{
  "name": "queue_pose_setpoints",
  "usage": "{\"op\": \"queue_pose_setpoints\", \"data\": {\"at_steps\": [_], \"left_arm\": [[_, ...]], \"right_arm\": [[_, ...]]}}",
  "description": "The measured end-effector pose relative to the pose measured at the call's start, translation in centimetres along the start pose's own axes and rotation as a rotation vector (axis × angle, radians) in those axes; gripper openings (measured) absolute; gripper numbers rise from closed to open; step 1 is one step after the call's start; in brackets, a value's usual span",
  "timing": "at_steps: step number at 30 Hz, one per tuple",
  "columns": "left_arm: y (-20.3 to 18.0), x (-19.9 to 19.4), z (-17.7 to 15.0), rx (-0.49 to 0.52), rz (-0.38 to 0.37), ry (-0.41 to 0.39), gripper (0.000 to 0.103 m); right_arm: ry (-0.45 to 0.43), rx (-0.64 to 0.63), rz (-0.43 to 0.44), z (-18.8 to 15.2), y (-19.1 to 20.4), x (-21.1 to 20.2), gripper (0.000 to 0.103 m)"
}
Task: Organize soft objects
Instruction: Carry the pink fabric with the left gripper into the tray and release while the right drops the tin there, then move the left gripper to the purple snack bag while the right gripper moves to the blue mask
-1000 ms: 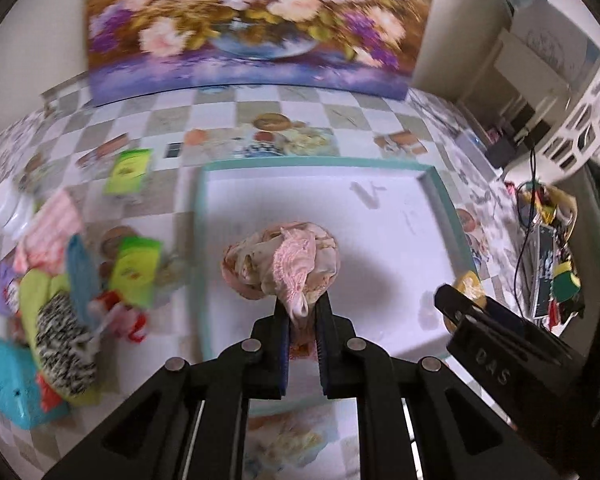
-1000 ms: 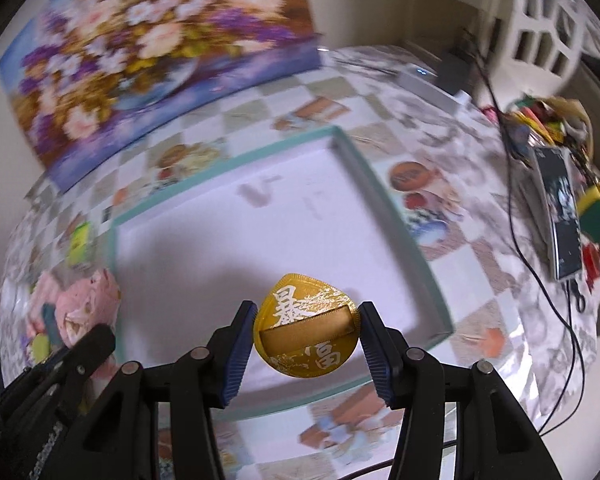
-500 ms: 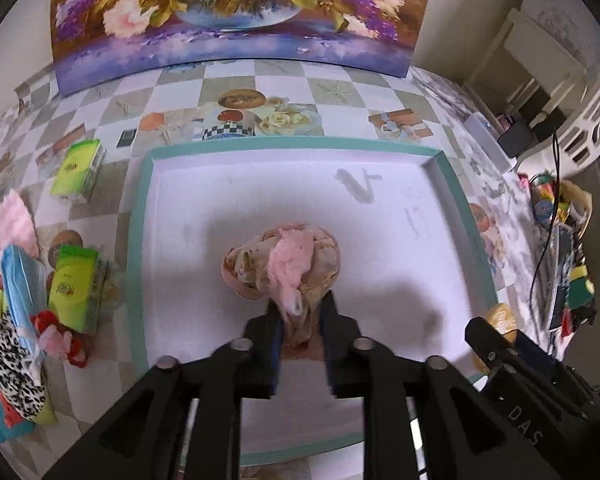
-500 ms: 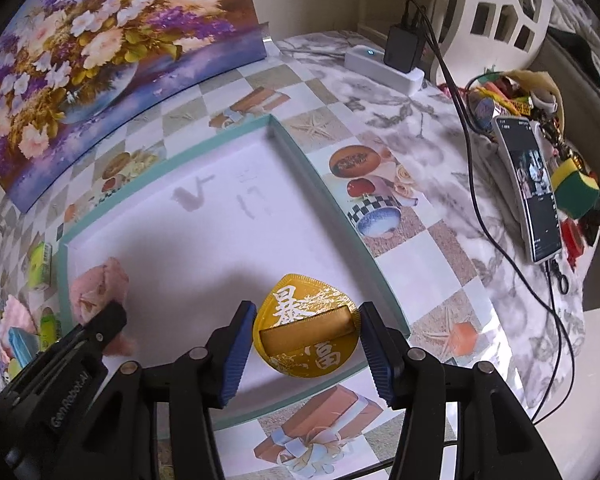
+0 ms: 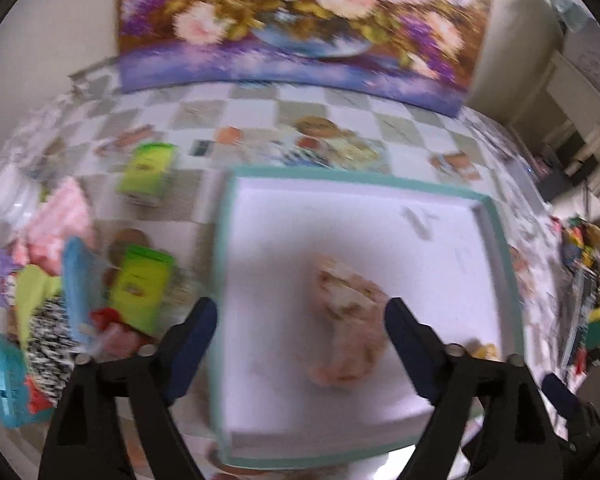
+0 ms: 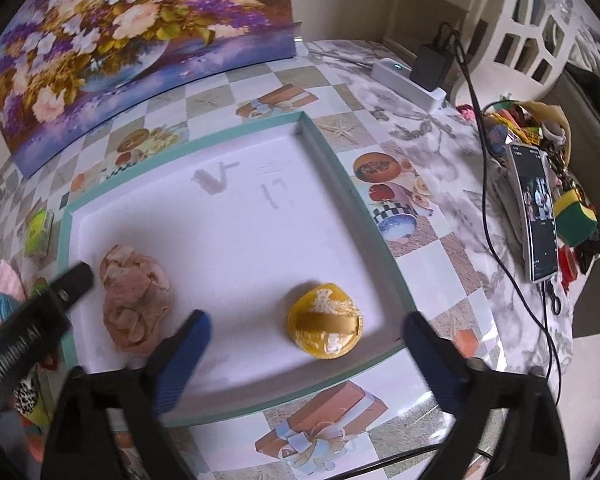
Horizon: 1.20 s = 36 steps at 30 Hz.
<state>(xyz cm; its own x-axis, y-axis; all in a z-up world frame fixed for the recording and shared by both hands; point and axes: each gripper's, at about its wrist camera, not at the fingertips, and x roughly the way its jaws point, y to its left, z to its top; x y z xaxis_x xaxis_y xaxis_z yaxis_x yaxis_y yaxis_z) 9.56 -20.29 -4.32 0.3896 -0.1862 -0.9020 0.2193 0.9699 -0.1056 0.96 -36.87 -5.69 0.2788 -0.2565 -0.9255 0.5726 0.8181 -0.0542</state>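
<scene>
Right wrist: round yellow pouch bears white characters, gold band.

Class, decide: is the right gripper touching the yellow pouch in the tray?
Apart. The right wrist view shows the right gripper open, white tray floor visible between each finger and the yellow pouch.

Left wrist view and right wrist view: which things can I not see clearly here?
- Soft pile, left wrist view: motion blur merges the items.
- Yellow pouch, left wrist view: mostly hidden behind the left gripper.
- Same pile, right wrist view: cut by the left edge and covered by the left gripper.
- Phone screen, right wrist view: too small.
</scene>
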Motion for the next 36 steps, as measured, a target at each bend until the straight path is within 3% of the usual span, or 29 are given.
{"op": "queue_pose_setpoints", "data": {"at_steps": [10, 15, 20, 25, 31, 36], "left_arm": [[3.1, -0.6, 0.8, -0.071, 0.04, 0.017, 0.09], [3.4, -2.5, 1.5, -0.044, 0.107, -0.048, 0.09], [4.4, -4.1, 2.3, -0.036, 0.163, -0.108, 0.09], [5.6, -4.9, 2.6, -0.065, 0.198, -0.126, 0.09], [7.8, -5.8, 3.2, -0.134, 0.153, -0.13, 0.09], [9.7, -6.6, 4.0, -0.172, 0.102, -0.149, 0.09]], "right_arm": [[-0.001, 0.013, 0.039, -0.3, 0.4, 0.0, 0.103], [-0.074, 0.039, 0.147, 0.1, 0.6, -1.7, 0.103], [-0.162, -0.014, 0.135, 0.3, 2.0, -3.5, 0.103], [-0.17, -0.09, 0.115, 0.5, 3.8, -3.9, 0.103], [-0.208, -0.123, 0.179, 0.6, 5.7, -5.4, 0.103], [-0.21, -0.17, 0.171, 1.2, 8.3, -6.1, 0.103]]}}
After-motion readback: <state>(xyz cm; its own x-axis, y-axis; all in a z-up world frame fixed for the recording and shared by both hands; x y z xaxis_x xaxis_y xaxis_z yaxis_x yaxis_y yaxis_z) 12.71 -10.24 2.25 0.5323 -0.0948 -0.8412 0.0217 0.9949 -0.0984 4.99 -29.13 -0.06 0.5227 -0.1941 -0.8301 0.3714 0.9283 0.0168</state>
